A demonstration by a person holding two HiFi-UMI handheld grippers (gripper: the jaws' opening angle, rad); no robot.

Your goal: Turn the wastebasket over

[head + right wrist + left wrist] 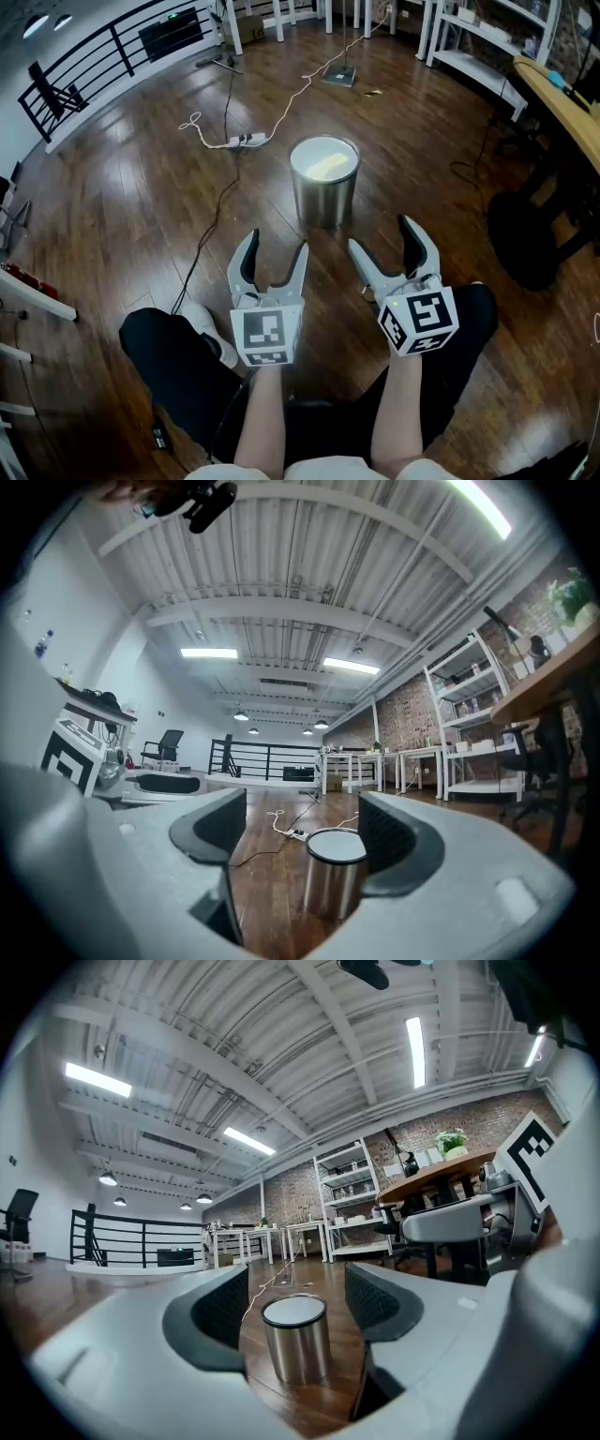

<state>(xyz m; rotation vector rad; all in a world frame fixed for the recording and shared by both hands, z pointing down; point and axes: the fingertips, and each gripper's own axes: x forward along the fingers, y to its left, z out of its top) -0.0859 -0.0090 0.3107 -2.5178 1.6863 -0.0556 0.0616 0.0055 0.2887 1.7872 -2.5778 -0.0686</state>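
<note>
Pwr strip (246,141) w/ cable (302,91) on wood floor (122,216).

Open floor (112,187) surrounds the wastebasket (324,183); a cable (214,214) lies left.

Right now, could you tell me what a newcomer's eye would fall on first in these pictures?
The steel wastebasket stands alone on the wooden floor, straight ahead of the person. Nearer, the left gripper and the right gripper both point at it with jaws open and empty, short of touching it. Beyond it, a white power strip lies on the floor.
</note>
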